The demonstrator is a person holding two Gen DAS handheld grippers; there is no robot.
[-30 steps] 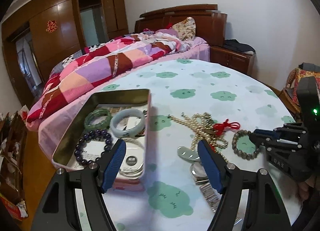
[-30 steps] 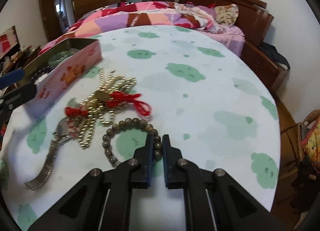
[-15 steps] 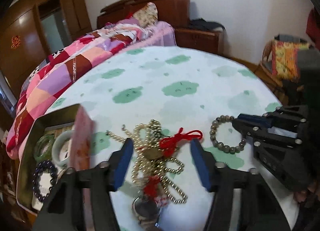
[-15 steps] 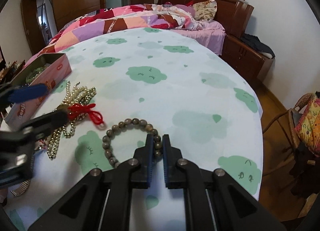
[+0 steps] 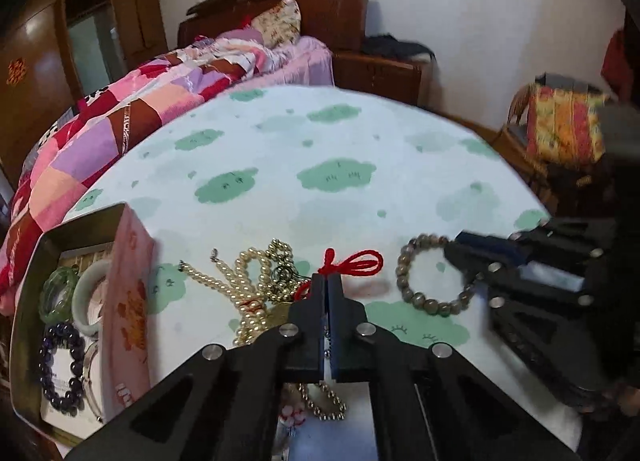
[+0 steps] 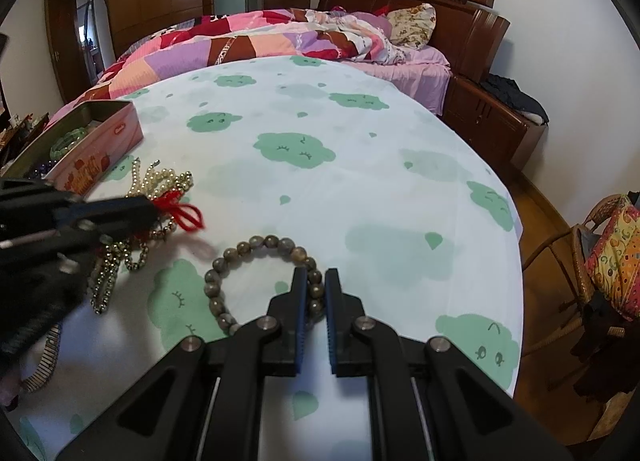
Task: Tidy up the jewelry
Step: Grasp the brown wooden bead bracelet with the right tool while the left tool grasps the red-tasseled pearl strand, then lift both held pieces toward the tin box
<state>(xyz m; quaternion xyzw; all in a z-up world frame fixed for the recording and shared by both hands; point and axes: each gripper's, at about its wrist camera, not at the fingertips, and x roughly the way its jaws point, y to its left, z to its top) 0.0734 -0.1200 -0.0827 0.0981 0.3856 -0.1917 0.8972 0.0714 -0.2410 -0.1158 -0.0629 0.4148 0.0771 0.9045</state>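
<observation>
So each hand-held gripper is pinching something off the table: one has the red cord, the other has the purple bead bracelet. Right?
Not quite. The right hand-held gripper pinches the grey-brown bead bracelet; the purple bead bracelet lies in the tin, as the left wrist view shows. The left hand-held gripper does pinch the red cord.

My left hand-held gripper (image 5: 327,281) and right hand-held gripper (image 6: 313,277) are matte black plastic, with blue-padded fingers (image 6: 298,301) and silver screws (image 6: 263,323).

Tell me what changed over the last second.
The left gripper swung right, away from the tin, and its jaws, open a second ago, closed on the red cord of the pearl necklace. The right gripper stayed clamped on the brown bead bracelet, which still lies on the tablecloth.
</observation>
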